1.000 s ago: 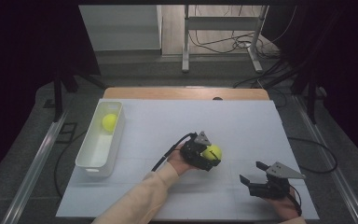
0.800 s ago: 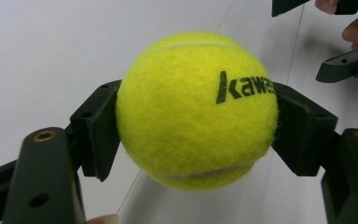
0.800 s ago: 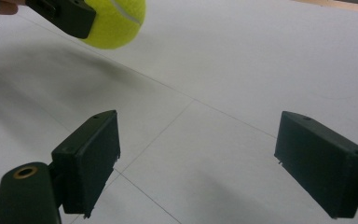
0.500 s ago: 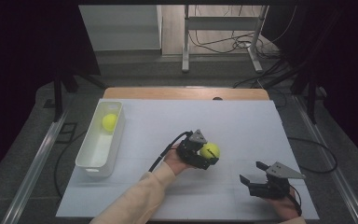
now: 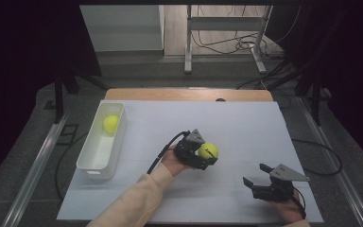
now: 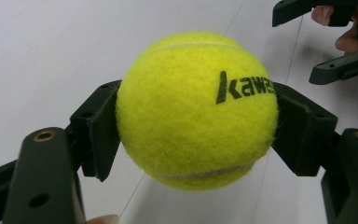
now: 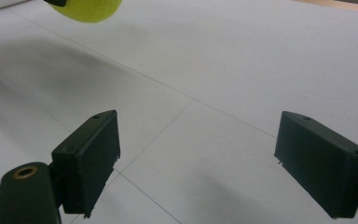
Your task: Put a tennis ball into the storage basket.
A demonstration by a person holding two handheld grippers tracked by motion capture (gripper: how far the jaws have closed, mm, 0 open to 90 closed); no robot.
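A yellow tennis ball (image 5: 208, 151) is held pinched between the two black jaws of the left gripper (image 5: 202, 156), one pad pressed against each side of it; in the left gripper view the ball (image 6: 196, 109) is seen with black lettering on its felt and a white seam curving near its top and bottom. The ball is carried over the white tabletop (image 5: 246, 123), roughly at its middle and somewhat toward the near edge; whether it is touching the surface cannot be told. The right gripper (image 5: 259, 175) is seen near the near right corner of the tabletop, well apart from the ball, its jaws spread wide with nothing between them; in the right gripper view bare white surface is seen between its two pads. A white tray (image 5: 93, 161) is set along the left edge of the tabletop, and a second yellow ball (image 5: 111, 123) is lying in its far end.
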